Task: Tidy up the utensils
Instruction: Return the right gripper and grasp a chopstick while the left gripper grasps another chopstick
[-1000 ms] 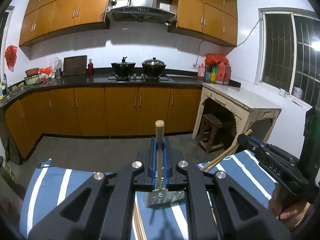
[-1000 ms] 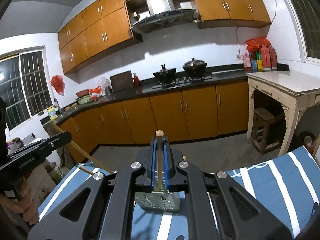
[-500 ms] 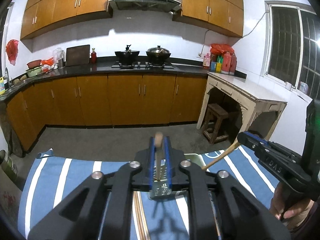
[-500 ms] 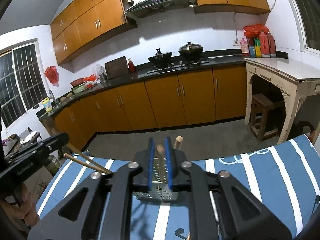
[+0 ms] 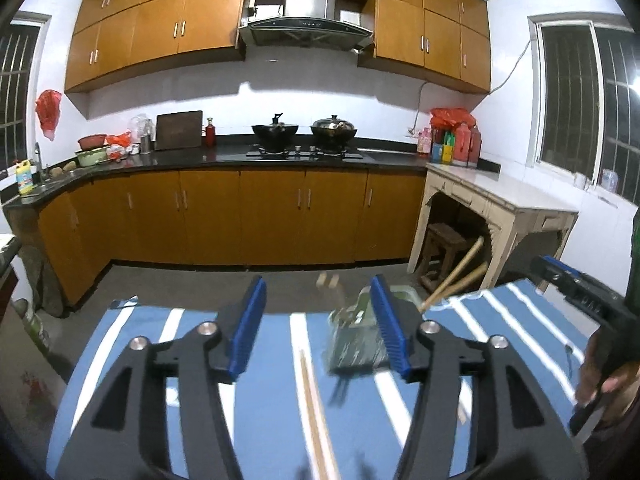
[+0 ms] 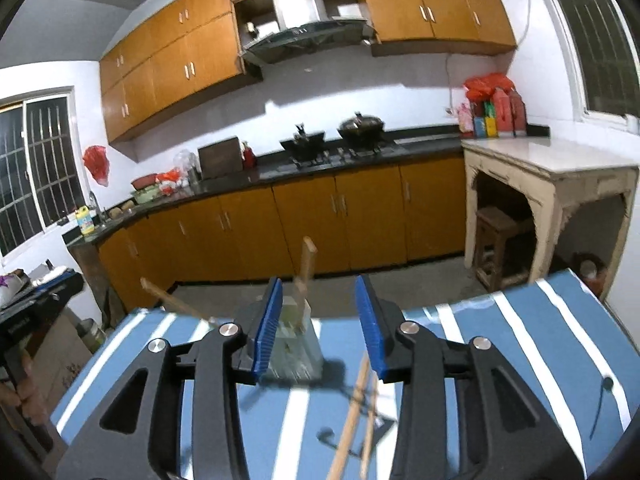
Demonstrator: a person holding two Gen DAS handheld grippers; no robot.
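Observation:
A perforated metal utensil holder (image 5: pixel 354 344) stands on the blue striped cloth (image 5: pixel 132 352); it also shows in the right wrist view (image 6: pixel 296 348). Wooden chopsticks (image 5: pixel 456 276) lean out of it, one upright stick (image 6: pixel 305 276) and one slanted (image 6: pixel 176 304). More chopsticks (image 5: pixel 316 412) lie loose on the cloth, also in the right wrist view (image 6: pixel 356 412). My left gripper (image 5: pixel 320 320) is open and empty, just left of the holder. My right gripper (image 6: pixel 320 320) is open and empty, just right of the holder. Each gripper's body shows at the other view's edge.
Beyond the table edge is a kitchen floor, orange cabinets (image 5: pixel 272 216) with a stove and pots, and a pale side table (image 5: pixel 504 208) with a stool under it at the right. The striped cloth (image 6: pixel 520 340) stretches right.
Both grippers were shut on chopsticks above the holder; both have opened and let them go. The chopsticks now stand in the holder. Both grippers have shifted sideways off it.

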